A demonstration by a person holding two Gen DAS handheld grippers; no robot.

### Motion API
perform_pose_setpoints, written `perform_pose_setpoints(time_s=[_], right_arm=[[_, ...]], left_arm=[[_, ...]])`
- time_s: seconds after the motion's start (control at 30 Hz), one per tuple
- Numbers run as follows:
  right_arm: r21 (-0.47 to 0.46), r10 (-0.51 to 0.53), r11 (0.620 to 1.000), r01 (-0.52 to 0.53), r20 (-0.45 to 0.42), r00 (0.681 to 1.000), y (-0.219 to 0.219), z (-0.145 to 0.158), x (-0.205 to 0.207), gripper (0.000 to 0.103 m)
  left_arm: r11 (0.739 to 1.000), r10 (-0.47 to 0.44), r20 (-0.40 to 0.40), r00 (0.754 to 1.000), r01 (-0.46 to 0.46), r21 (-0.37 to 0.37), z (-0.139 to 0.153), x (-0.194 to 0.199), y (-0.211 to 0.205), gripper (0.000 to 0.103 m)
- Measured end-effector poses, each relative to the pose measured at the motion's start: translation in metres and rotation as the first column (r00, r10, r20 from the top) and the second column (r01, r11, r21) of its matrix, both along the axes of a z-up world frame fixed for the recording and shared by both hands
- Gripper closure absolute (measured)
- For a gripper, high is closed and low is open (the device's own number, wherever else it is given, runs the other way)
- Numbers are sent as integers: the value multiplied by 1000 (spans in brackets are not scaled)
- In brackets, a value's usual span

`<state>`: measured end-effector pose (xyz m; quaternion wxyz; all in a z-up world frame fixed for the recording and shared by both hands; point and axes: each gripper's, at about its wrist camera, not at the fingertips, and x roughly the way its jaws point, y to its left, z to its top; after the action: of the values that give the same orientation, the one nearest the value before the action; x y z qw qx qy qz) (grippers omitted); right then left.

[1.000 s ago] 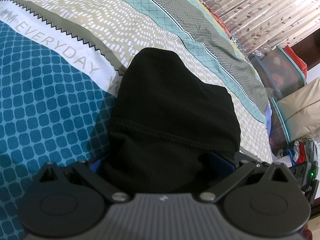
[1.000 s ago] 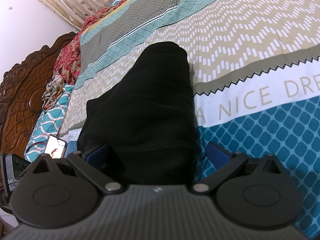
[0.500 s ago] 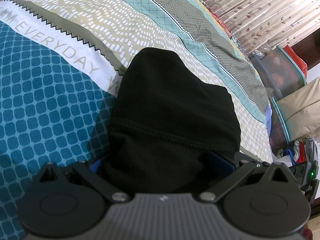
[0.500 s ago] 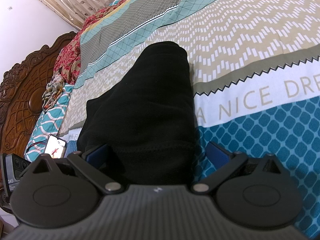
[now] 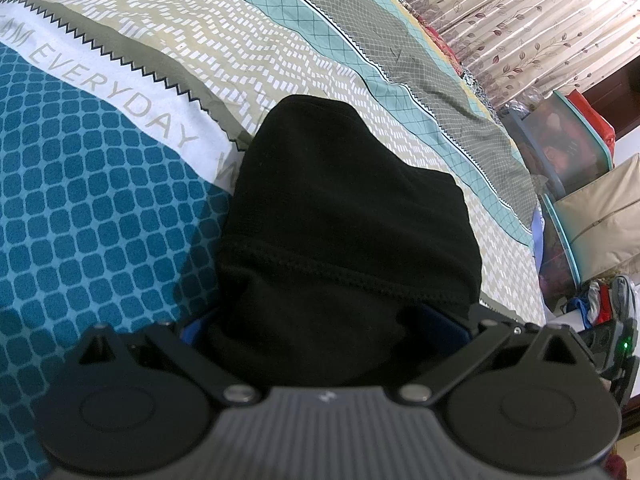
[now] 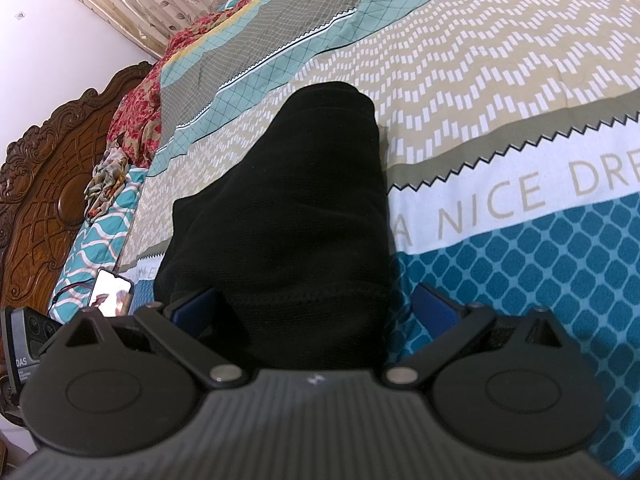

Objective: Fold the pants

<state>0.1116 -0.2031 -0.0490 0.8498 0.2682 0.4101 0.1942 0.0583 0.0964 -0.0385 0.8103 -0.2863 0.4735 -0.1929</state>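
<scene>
Both grippers, left point(image 5: 324, 320) and right point(image 6: 316, 304), spread wide around black pants point(image 5: 344, 216) at frame center on bedsheet point(image 5: 100, 200).

A home bedroom — patterned bedsheet point(image 6: 500, 92), carved wooden headboard point(image 6: 44, 184), leaf-print curtains point(image 5: 520, 20).

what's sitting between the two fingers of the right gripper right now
The near end of the black pants fills the gap of the right gripper, shown in the right wrist view.
</scene>
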Motion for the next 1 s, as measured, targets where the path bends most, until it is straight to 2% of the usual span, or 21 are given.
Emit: perform_pose_setpoints(time_s=[0.27,0.43,0.5,0.53,0.57,0.6,0.63,0.67,0.73,0.8,0.93,1.0], right_arm=[[13,49,999,-49,-12,999,-2,3,5,0],[64,21,998,-20,-19,1000,-11,1,7,0],[39,34,999,-34,-6,999,-4,0,7,0],[30,48,998,-48,-3,999,0,1,9,9],[64,77,995,-76,-10,997,4,2,13,40],[104,74,992,-69,-40,996,6,3,16,46],[99,68,993,-65,-33,997,8,7,17,51],[63,84,994,-84,-3,996,11,16,16,56],[36,114,993,-116,63,992,14,36,12,60],[39,125,991,-132,138,983,14,56,10,61],[33,103,992,-120,325,940,8,111,20,61],[22,87,994,-105,410,908,2,133,31,61]], left_arm=[[1000,-16,-13,1000,16,-24,-1,1,5,1],[997,-19,-40,999,16,-77,-6,10,12,1],[998,-26,-39,999,24,-63,-5,12,5,9],[999,-21,-40,999,19,-46,-3,12,2,23],[999,-9,-48,999,7,-37,-1,13,0,31],[999,-1,-53,999,-1,-42,1,13,1,36],[999,5,-54,999,-8,-47,6,13,2,44],[999,4,-44,999,-6,-53,13,13,3,51],[997,-12,23,1000,14,-70,37,15,-1,52],[998,-30,103,994,36,-54,63,22,-10,52],[996,-56,281,958,71,-44,117,60,-30,52],[996,-61,330,942,81,-46,132,82,-41,52]])
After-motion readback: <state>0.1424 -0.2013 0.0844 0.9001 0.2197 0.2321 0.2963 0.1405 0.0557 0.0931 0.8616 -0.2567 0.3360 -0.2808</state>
